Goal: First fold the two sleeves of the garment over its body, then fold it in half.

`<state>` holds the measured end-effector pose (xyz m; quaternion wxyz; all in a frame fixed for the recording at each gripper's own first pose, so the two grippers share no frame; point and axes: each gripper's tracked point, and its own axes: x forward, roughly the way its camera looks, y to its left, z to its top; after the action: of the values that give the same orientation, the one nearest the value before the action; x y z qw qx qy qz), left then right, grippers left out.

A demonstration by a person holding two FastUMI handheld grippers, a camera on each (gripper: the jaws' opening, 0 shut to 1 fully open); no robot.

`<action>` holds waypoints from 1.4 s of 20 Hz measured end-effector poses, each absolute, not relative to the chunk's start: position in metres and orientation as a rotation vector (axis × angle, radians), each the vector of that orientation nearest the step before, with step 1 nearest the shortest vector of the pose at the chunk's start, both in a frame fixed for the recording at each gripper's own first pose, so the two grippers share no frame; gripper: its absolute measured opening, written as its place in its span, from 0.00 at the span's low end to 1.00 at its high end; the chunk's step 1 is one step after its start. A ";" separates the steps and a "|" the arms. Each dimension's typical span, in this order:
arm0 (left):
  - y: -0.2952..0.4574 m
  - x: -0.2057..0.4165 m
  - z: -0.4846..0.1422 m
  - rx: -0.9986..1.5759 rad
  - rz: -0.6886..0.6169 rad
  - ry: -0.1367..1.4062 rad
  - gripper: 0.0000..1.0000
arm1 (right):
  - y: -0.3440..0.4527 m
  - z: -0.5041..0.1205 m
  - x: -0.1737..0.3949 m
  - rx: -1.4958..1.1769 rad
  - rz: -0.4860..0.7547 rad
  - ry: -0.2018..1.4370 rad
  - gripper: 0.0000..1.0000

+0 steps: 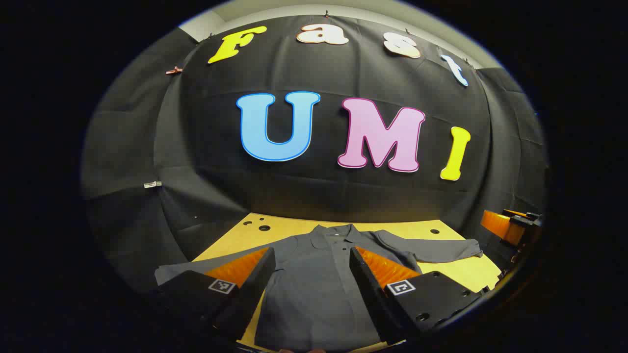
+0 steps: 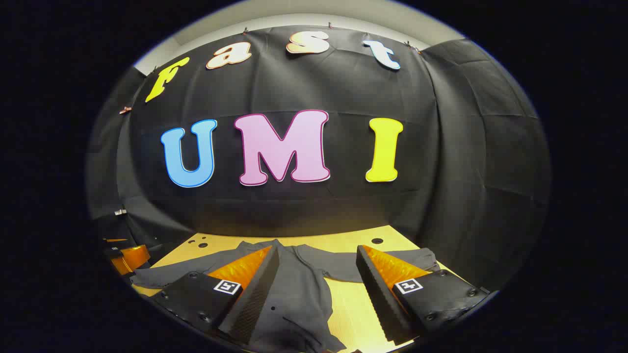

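**A:** ok so where's everything sitting right now?

**B:** the garment, a grey collared shirt with a button placket, lies flat on the yellow table. In the left gripper view its collar points toward 12 o'clock, at the booth's black cloth wall, and the body runs down to 6 o'clock between the fingers. One sleeve is stretched out toward 3 o'clock, the other sleeve toward 9 o'clock. Neither is folded over the body yet.

**A:** and the grippers?

**B:** the left gripper has its jaws spread wide, above the shirt's body, nothing between them. Can't tell if the tips touch the cloth. The right gripper is spread wide too, also holding nothing. In the right gripper view the shirt lies under the 9 o'clock finger and runs to 6 o'clock, and bare table shows in front of the 3 o'clock finger.

**A:** can they see each other?

**B:** yep. The right gripper pokes in at 3 o'clock of the left gripper view, near the sleeve's cuff. The left gripper sits at 9 o'clock of the right gripper view, beside the other sleeve.

**A:** anything else on the table?

**B:** just some round holes in the tabletop near the far edge.
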<state>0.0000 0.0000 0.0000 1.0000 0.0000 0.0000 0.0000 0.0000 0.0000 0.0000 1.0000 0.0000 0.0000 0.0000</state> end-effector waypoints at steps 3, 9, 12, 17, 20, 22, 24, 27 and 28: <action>-0.007 0.007 0.005 0.006 -0.022 -0.008 0.95 | 0.002 0.005 0.007 -0.001 0.004 0.001 0.99; -0.012 0.017 0.004 0.025 -0.036 0.003 0.96 | 0.004 0.005 0.019 -0.015 0.008 -0.004 0.98; -0.009 0.019 0.001 0.028 -0.029 0.014 0.96 | 0.006 0.004 0.025 -0.017 0.016 -0.002 0.99; -0.011 0.021 0.013 0.039 -0.040 -0.025 0.96 | 0.013 0.001 0.032 -0.018 0.044 0.009 0.99; -0.010 0.023 0.010 0.047 -0.036 -0.020 0.95 | 0.012 -0.002 0.034 -0.027 0.045 0.011 0.99; -0.009 0.025 0.010 0.046 -0.034 -0.015 0.96 | 0.012 -0.003 0.036 -0.024 0.047 0.017 0.99; -0.009 0.024 0.007 0.047 -0.031 -0.007 0.96 | 0.007 -0.005 0.039 -0.027 0.041 0.024 0.99; -0.010 0.024 0.007 0.047 -0.034 -0.005 0.95 | -0.003 -0.010 0.046 -0.055 0.028 0.042 0.98; -0.010 0.023 0.005 0.050 -0.032 -0.003 0.96 | -0.008 -0.011 0.049 -0.054 0.025 0.046 0.99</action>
<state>0.0231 -0.0098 0.0054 0.9996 0.0250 -0.0016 -0.0161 0.0493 -0.0079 -0.0108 0.9993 -0.0268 0.0232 0.0126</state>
